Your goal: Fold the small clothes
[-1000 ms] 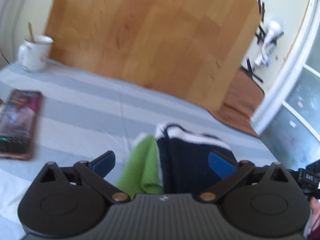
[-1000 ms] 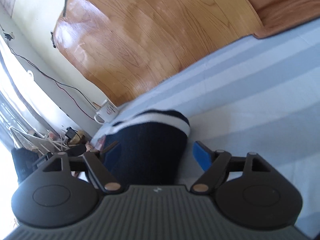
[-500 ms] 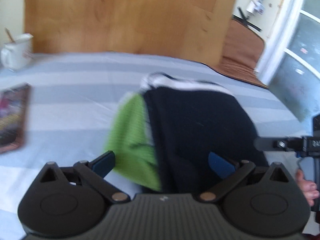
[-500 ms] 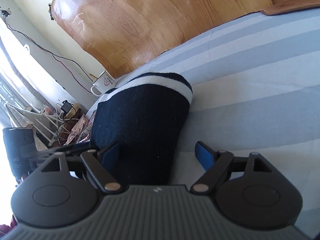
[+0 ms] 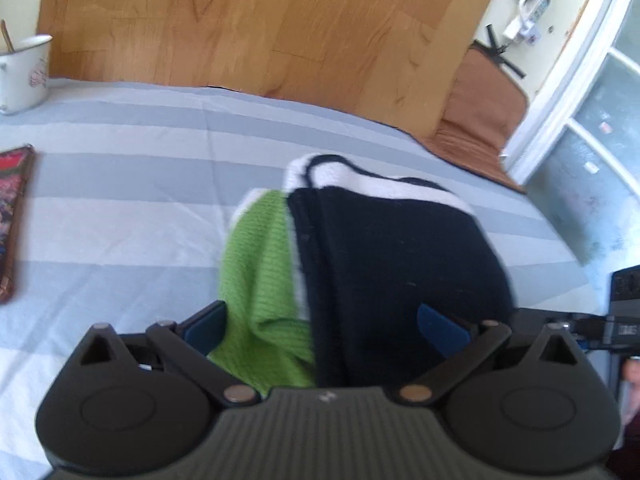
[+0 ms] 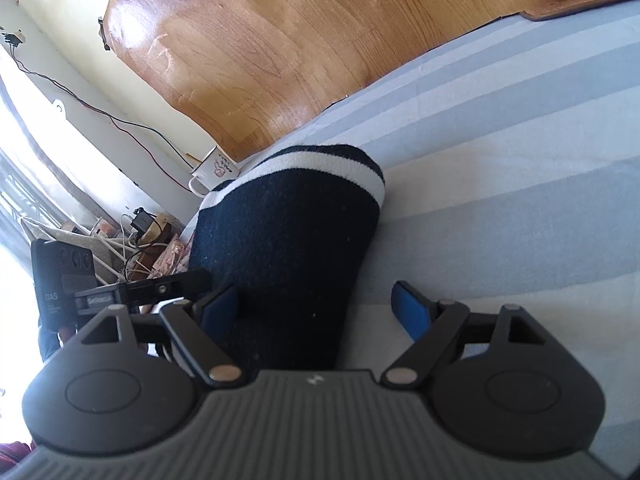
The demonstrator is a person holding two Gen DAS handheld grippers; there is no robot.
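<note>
Left wrist view: the left gripper [image 5: 324,322] has its jaws spread wide, and the blue pads [image 5: 440,326] stand apart with cloth lying between them. The navy sock [image 5: 400,264] fills the right half of that gap and reaches the right pad; whether the pad presses on it cannot be told. Just beside the navy sock, on its left, lies the green sock [image 5: 260,276], whose near end sits against the left pad. Both socks rest lengthwise on the striped sheet [image 5: 120,208], white-banded cuffs pointing away from the camera (the navy one overlaps the green one's edge). Farther out, a patterned phone case [image 5: 12,220] lies at the sheet's left edge and a white mug [image 5: 24,72] stands at its far left corner, with wooden floor [image 5: 260,20] beyond.

From the right wrist view, the right gripper [image 6: 316,308] also has its jaws apart, and they have just been opening. The navy sock [image 6: 288,248] sits between them, close against the left pad, while the right pad [image 6: 410,310] stands clear of it over bare sheet [image 6: 500,160]. To the left the other gripper's black finger [image 6: 160,286] reaches toward the sock's side. The mug [image 6: 214,170] shows past the cuff.
</note>
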